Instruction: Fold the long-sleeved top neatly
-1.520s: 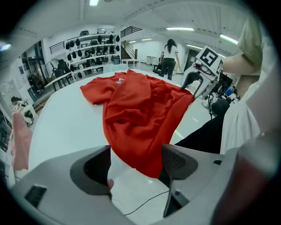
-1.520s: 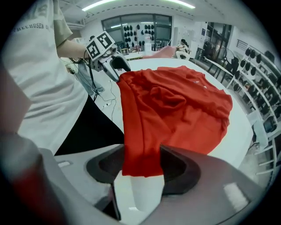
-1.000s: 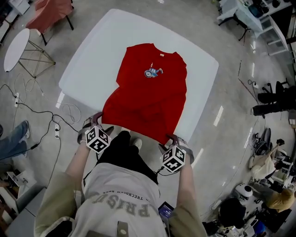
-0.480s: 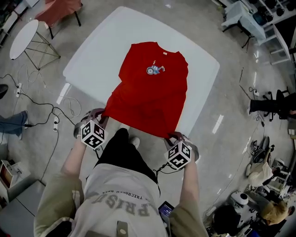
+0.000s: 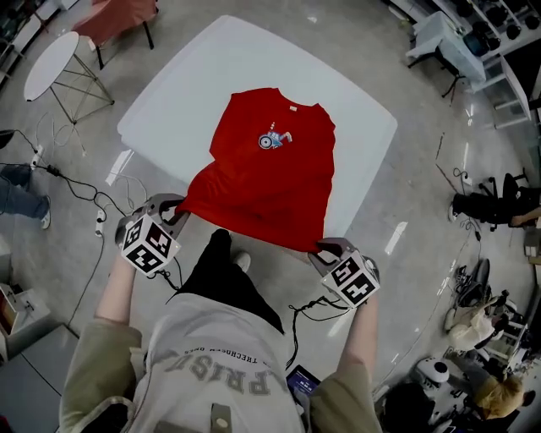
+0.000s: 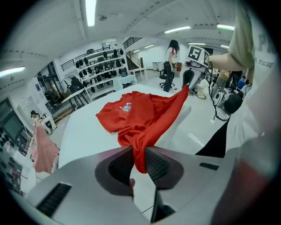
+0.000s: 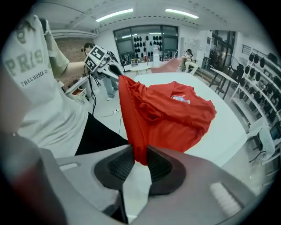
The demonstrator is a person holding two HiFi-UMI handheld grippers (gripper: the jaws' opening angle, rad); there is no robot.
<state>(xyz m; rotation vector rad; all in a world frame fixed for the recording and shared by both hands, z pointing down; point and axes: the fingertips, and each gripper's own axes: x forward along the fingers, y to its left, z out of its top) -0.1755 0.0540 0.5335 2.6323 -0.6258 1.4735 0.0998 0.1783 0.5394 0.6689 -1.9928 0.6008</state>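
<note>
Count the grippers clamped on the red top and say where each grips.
2. The left gripper pinches the near left hem corner of the red top; the right gripper pinches its near right corner. Both have just been closing on the cloth. None hidden.

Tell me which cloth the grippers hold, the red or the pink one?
The red top on the white table: the left gripper and right gripper each pinch its near hem. The pink cloth hangs beyond the table, untouched.

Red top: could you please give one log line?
left tongs: just closed on top hem | right tongs: same | collar end: on table
</note>
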